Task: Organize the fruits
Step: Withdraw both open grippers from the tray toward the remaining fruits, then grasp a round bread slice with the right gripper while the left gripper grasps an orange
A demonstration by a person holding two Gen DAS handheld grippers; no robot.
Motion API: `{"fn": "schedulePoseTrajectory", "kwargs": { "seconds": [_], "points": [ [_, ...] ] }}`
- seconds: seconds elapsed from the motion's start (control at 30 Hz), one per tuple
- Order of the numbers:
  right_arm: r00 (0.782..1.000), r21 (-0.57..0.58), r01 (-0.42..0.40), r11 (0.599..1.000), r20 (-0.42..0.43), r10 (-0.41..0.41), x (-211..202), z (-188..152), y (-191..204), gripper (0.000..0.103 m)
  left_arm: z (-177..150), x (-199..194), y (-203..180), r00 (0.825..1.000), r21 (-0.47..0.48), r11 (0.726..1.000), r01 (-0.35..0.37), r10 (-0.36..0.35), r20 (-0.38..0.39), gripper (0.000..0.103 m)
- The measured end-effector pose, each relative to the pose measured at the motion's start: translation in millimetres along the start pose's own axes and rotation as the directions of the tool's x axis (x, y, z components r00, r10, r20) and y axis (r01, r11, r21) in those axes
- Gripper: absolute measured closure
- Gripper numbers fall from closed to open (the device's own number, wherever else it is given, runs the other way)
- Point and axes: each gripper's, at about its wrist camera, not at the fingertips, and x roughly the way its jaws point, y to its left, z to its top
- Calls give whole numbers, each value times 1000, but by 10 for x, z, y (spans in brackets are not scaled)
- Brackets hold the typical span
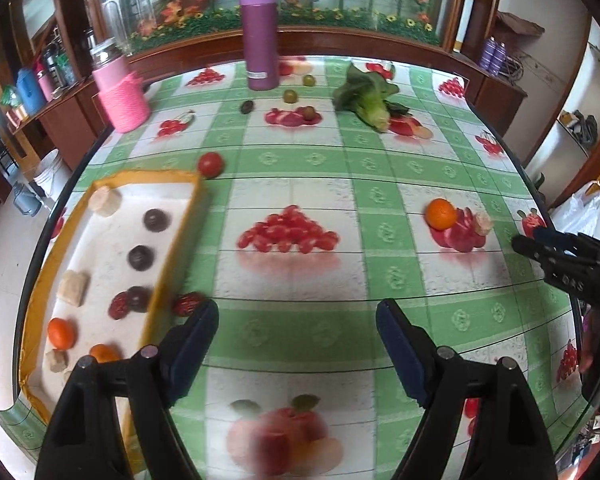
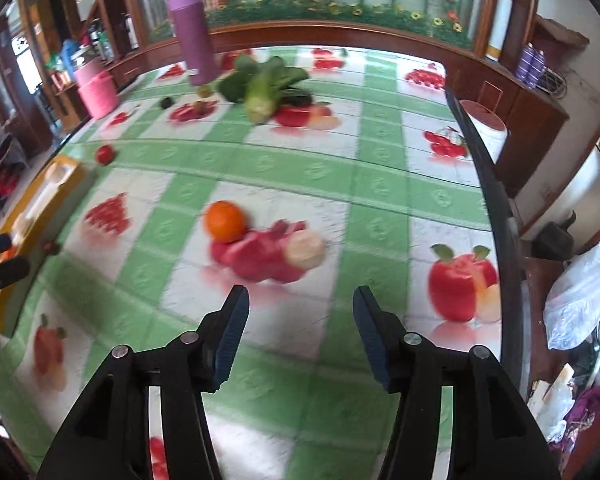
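At the far left of the counter (image 1: 300,200) lies the yellow-rimmed tray (image 1: 172,240), which already holds dark plums, two oranges and some pale pieces; one red date (image 1: 187,303) lies just outside the tray wall, touching or almost touching it, close beside the left finger of the left tool (image 1: 298,320). This left tool is wide open and holds nothing, and it hangs low over the green cloth, pointing forward along the counter. A red tomato (image 1: 211,164) sits just past the far corner of the tray. Further right, the loose orange (image 2: 225,221) rests on a printed fruit picture, and just to its right is a pale round piece (image 2: 305,249); the blur makes it hard to say what fruit it is. The orange lies ahead and slightly left of the right tool (image 2: 300,308), which is also wide open and empty, tilted down toward the counter. I judge the right tool is much the nearer one for this orange, and the tray is well apart to its left, so the carry would cross the counter leftward.
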Motion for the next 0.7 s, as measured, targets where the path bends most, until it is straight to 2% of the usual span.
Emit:
{"fn": "schedulePoseTrajectory", "kwargs": {
  "seconds": [0.13, 0.37, 0.4, 0.47, 0.5, 0.6, 0.7],
  "points": [
    [999, -15, -32, 999, -25, 31, 269, 86, -87, 49, 53, 109, -234, 1000, 25, 1000, -5, 6, -25, 20],
    [995, -70, -94, 993, -42, 91, 566, 169, -11, 49, 111, 282, -498, 998, 61, 998, -14, 18, -65, 20],
    [996, -83, -90, 992, -25, 89, 566, 170, -7, 50, 119, 301, -531, 998, 66, 998, -15, 19, -68, 20],
    [996, -116, -86, 990, -18, 84, 579, 179, 17, 57, 147, 352, -599, 997, 76, 997, -15, 21, -75, 20],
    [998, -141, -70, 988, -11, 69, 577, 175, 28, 72, 160, 377, -634, 997, 80, 997, -16, 22, -79, 20],
    [997, -155, -73, 985, 0, 74, 549, 151, 11, 73, 231, 461, -758, 996, 89, 996, -13, 20, -85, 20],
    [995, -110, -98, 989, 19, 101, 424, 96, -94, 73, 326, 551, -895, 996, 91, 996, 17, -10, -85, 20]
  ]
}}
